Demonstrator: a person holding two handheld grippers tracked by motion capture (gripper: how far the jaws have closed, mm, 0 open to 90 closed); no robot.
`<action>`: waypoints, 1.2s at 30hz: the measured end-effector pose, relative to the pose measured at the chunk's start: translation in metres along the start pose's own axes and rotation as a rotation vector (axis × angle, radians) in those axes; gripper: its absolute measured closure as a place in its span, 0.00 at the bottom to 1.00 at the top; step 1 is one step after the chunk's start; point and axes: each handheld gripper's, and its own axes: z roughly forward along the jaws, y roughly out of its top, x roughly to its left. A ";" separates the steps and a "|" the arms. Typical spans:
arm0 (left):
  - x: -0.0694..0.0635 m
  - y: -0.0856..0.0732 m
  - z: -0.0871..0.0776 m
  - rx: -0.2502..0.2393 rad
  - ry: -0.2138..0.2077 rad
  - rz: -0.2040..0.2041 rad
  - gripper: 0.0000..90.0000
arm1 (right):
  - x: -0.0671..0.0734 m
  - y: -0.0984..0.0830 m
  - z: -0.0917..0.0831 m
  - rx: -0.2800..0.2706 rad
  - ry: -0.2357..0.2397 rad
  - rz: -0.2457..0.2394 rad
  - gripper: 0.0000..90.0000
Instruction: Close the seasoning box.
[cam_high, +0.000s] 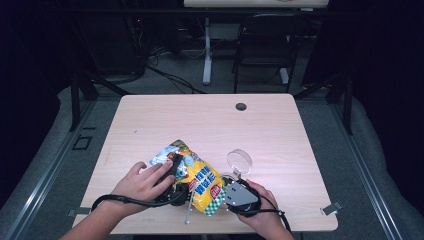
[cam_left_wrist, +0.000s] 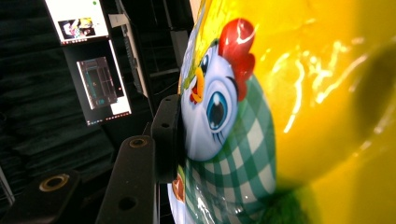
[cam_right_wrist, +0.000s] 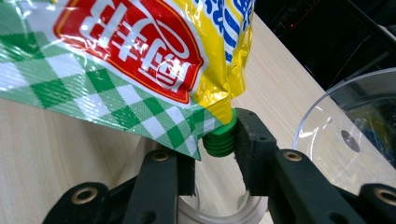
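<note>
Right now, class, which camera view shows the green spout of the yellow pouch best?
The right gripper view: the green spout sits close up at the yellow pouch's lower corner, between the right tongs. The high view shows the pouch whole, its spout too small to make out. The left gripper view shows the pouch's printed chicken side, not the spout.

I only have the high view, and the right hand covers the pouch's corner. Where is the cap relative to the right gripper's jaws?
Observer: The green cap sits between the jaws of the right gripper, against one pad, with a small gap to the other.
Operator: And the other side's grip?
Observer: One pad of the left gripper presses into the pouch beside a printed chicken; the other jaw is hidden behind it.
Operator: What's below the cap?
Observer: A clear round rim on the table.
</note>
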 end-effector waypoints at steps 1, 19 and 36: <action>0.000 0.000 0.000 0.002 -0.001 0.000 0.67 | 0.000 0.000 0.000 0.000 0.000 0.000 0.78; 0.003 0.001 -0.003 0.006 0.020 0.030 0.67 | -0.002 0.000 0.000 -0.005 0.004 0.011 0.78; 0.005 0.004 -0.005 0.009 0.036 0.063 0.68 | -0.002 0.000 0.000 -0.012 0.000 0.026 0.78</action>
